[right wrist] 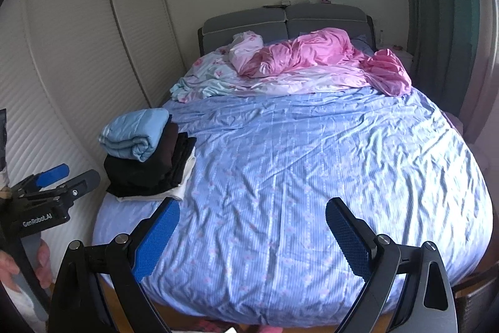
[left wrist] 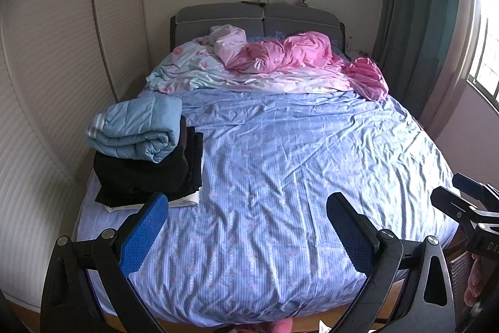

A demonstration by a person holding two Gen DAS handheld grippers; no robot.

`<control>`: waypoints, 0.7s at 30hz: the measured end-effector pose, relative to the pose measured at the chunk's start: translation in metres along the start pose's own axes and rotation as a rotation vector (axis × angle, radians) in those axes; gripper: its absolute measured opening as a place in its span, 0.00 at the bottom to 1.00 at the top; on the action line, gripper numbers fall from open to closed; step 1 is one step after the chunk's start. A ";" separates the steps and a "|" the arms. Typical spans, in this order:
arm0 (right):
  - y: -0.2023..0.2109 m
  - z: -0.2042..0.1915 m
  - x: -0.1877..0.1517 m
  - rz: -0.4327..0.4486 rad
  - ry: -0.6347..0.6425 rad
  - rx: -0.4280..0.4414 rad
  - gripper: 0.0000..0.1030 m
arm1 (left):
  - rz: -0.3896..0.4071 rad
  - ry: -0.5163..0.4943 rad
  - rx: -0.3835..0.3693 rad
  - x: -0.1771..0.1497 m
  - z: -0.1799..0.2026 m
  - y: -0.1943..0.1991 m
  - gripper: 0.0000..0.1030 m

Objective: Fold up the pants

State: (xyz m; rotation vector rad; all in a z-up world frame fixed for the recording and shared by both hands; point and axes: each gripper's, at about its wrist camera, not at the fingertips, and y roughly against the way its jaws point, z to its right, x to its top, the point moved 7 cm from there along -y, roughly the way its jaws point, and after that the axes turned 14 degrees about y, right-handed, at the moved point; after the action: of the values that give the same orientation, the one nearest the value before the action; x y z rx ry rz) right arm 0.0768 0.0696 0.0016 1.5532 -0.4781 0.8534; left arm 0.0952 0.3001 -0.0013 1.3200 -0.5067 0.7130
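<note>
Left gripper: jaws spread wide, nothing held, hanging above the foot edge of the bed. Right gripper: same, wide apart and empty, over the same edge. Blue patterned sheet rumpled, bare mid-bed. Near the bed's left edge: stack of folded dark pants on a white garment, folded light-blue quilted piece on top. Pink bedding bunched along the head edge.

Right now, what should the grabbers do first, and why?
Probably reach the left hand-held gripper toward the folded stack. Both it and the right hand-held gripper are open and empty, and no unfolded pants lie on the blue sheet.
</note>
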 end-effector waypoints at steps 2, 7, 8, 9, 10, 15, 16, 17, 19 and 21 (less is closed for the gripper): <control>0.002 0.001 -0.001 0.000 0.002 0.000 0.93 | 0.002 -0.001 -0.004 0.000 0.002 0.002 1.00; 0.002 0.001 -0.001 0.001 0.001 -0.002 0.93 | 0.011 0.001 0.003 0.000 0.004 0.006 1.00; 0.002 0.001 -0.001 0.001 0.002 -0.002 0.93 | 0.011 0.000 0.001 0.001 0.003 0.006 1.00; 0.003 0.002 -0.002 0.002 0.003 -0.001 0.93 | 0.012 -0.001 -0.001 0.001 0.004 0.006 1.00; 0.002 0.001 -0.002 0.000 0.001 -0.002 0.93 | 0.013 -0.002 -0.003 0.002 0.004 0.006 1.00; 0.002 0.000 -0.002 0.002 0.001 -0.003 0.93 | 0.015 -0.004 -0.025 0.002 0.009 0.009 1.00; 0.004 0.000 -0.002 0.003 0.001 -0.003 0.93 | 0.015 -0.005 -0.026 0.002 0.010 0.009 1.00; 0.003 0.000 -0.002 0.003 0.001 -0.004 0.93 | 0.016 -0.007 -0.025 0.002 0.010 0.009 1.00; 0.005 0.000 -0.001 0.005 0.006 -0.003 0.93 | 0.018 -0.010 -0.022 0.002 0.011 0.009 1.00; 0.006 0.001 0.001 0.006 0.009 -0.001 0.93 | 0.024 -0.012 -0.018 0.001 0.012 0.010 1.00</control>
State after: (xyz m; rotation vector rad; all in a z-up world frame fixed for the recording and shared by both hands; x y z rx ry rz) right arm 0.0736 0.0676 0.0061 1.5473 -0.4766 0.8638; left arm 0.0898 0.2889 0.0084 1.3041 -0.5384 0.7192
